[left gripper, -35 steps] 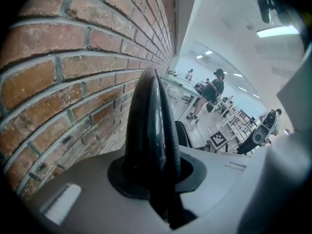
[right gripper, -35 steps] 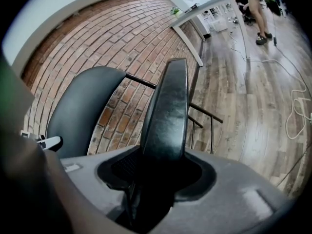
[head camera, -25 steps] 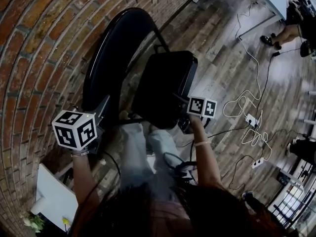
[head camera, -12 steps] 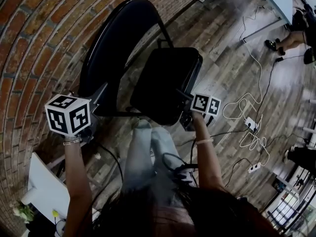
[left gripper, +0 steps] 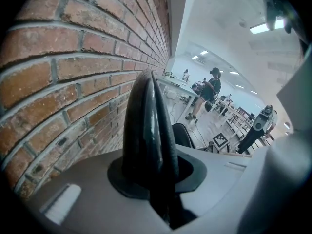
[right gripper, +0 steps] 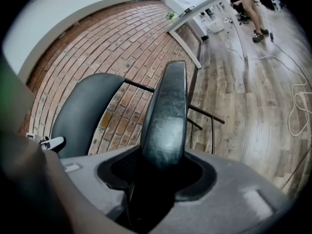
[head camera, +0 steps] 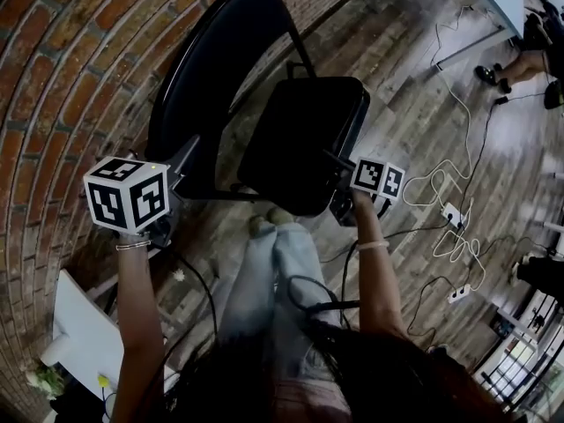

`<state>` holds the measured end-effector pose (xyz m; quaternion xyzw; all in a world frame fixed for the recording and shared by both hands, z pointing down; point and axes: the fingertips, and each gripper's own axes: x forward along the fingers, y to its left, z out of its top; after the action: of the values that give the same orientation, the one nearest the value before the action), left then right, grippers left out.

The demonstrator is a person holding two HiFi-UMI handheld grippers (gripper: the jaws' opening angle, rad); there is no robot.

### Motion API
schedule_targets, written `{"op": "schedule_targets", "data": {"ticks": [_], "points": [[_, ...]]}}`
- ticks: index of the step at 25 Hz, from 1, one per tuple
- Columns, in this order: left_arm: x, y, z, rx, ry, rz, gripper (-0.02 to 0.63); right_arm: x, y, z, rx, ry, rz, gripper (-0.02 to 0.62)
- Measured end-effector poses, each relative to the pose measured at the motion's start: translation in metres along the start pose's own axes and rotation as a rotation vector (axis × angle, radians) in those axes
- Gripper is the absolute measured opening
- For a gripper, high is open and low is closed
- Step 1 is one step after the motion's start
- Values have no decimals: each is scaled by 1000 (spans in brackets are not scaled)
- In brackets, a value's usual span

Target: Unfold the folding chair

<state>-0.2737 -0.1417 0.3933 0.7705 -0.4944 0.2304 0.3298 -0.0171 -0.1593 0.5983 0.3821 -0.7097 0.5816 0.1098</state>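
A black folding chair stands by the brick wall, its backrest (head camera: 216, 73) toward the wall and its padded seat (head camera: 304, 139) tilted out from it. My left gripper (head camera: 183, 164) is shut on the lower edge of the backrest, which runs edge-on between the jaws in the left gripper view (left gripper: 146, 130). My right gripper (head camera: 340, 181) is shut on the front edge of the seat (right gripper: 168, 111). The right gripper view also shows the backrest (right gripper: 80, 113) and the thin frame tubes (right gripper: 207, 113) behind the seat.
The brick wall (head camera: 62, 77) runs close along the left. White cables (head camera: 445, 188) and a power strip (head camera: 449, 214) lie on the wooden floor to the right. A white board (head camera: 79, 333) leans low on the left. People stand far off (left gripper: 207, 89).
Both grippers keep their hold and place on the chair. Only the head view has shifted a little between the frames.
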Motion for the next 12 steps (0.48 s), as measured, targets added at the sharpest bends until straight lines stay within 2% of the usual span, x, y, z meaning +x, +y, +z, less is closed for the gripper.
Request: {"op": "schedule_targets", "data": {"ticks": [12], "points": [[2, 8, -1, -5, -22, -16, 69, -1, -6, 1, -6, -24, -10, 206]]}}
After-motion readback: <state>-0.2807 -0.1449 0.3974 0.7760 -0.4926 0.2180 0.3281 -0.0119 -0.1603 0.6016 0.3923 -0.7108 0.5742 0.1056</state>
